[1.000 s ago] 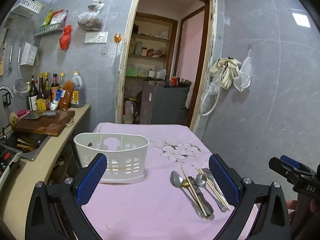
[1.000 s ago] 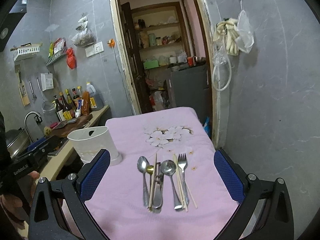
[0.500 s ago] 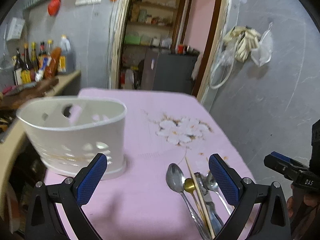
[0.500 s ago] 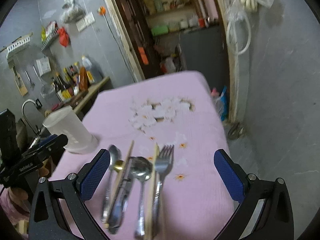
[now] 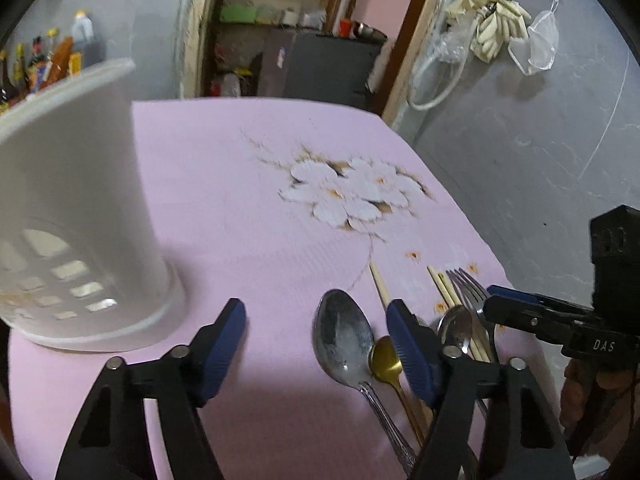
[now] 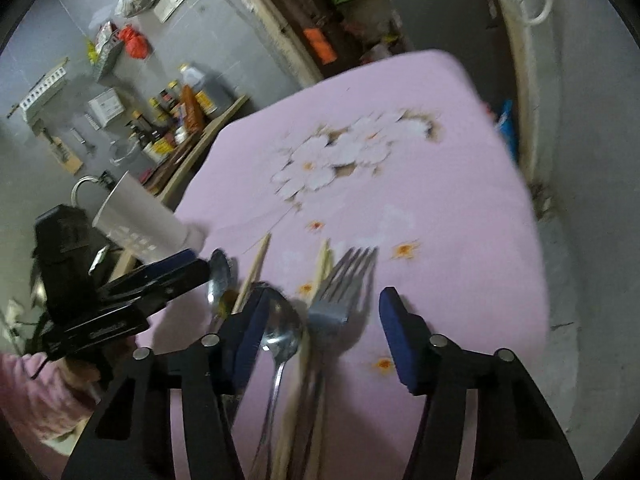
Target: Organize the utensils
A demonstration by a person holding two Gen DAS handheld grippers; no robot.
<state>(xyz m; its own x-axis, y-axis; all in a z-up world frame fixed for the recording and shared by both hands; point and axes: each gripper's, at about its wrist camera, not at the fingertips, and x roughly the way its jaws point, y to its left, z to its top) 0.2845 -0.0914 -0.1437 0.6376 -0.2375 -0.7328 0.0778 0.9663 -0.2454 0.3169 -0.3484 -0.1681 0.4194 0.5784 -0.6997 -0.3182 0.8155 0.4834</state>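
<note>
Hovering low over the utensil row, the right gripper (image 6: 320, 332) spreads its jaws wide around the fork (image 6: 340, 292); the left gripper (image 5: 316, 344), equally wide, brackets the large spoon (image 5: 344, 336) beside the white caddy (image 5: 76, 216).

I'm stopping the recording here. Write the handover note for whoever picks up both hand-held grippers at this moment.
Left hand-held gripper: open, empty, low over the pink tablecloth, with the big spoon between its fingers.
Right hand-held gripper: open, empty, straddling the fork and a smaller spoon.
Gold spoon and chopsticks lie in the same row.
White utensil holder stands upright to the left.
Done: nothing grasped yet. Left: move every utensil into the holder.
</note>
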